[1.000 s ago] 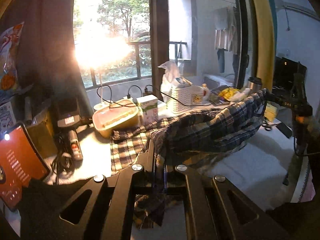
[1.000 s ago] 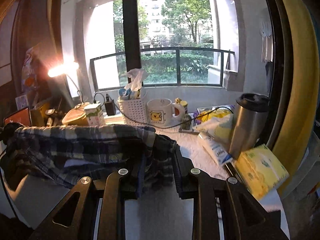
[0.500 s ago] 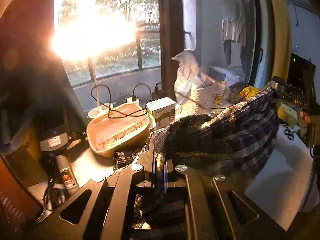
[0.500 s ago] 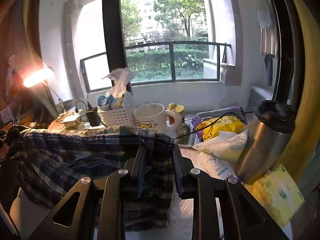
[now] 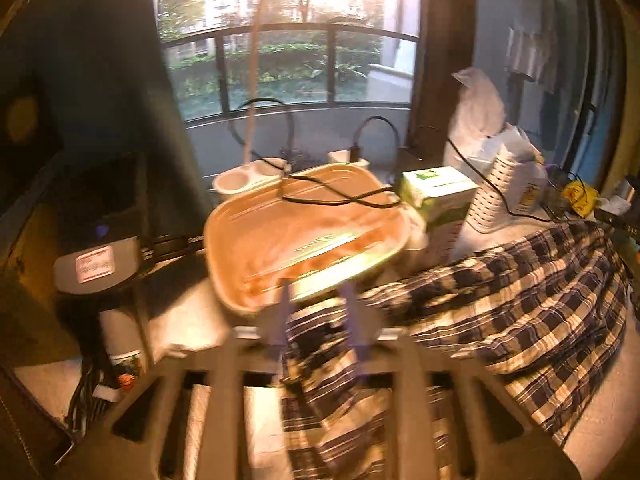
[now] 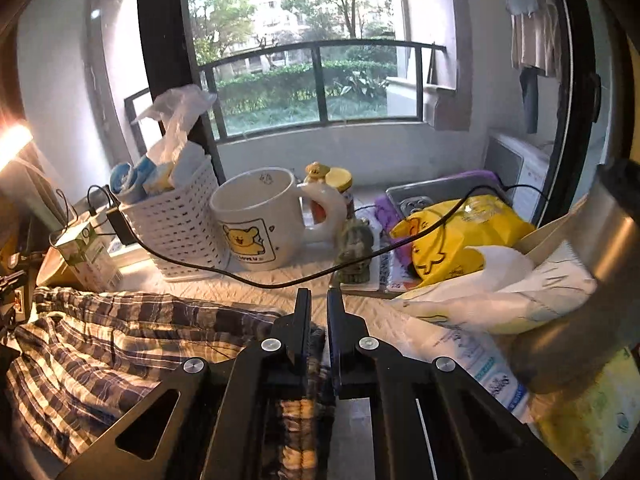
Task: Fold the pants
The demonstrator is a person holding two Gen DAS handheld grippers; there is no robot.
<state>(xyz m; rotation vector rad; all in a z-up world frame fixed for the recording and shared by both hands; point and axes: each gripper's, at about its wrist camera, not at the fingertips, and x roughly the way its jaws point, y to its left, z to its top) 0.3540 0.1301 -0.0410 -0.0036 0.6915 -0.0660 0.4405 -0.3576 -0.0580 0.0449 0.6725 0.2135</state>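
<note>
The plaid pants [image 5: 520,312] lie doubled over on the white quilted cover [image 6: 248,292], their folded edge carried toward the window clutter. The left gripper [image 5: 318,304] is opening, cloth loose between its fingers, seemingly to let the fold settle; the right gripper [image 6: 319,308] is pinched nearly together, fabric bunched beneath it

Right gripper [image 6: 319,300]: black angular frame, silver round screws, triangular cut-outs. Left gripper [image 5: 316,300]: same build, motion-blurred, fingers [image 5: 282,312] look purplish.
</note>
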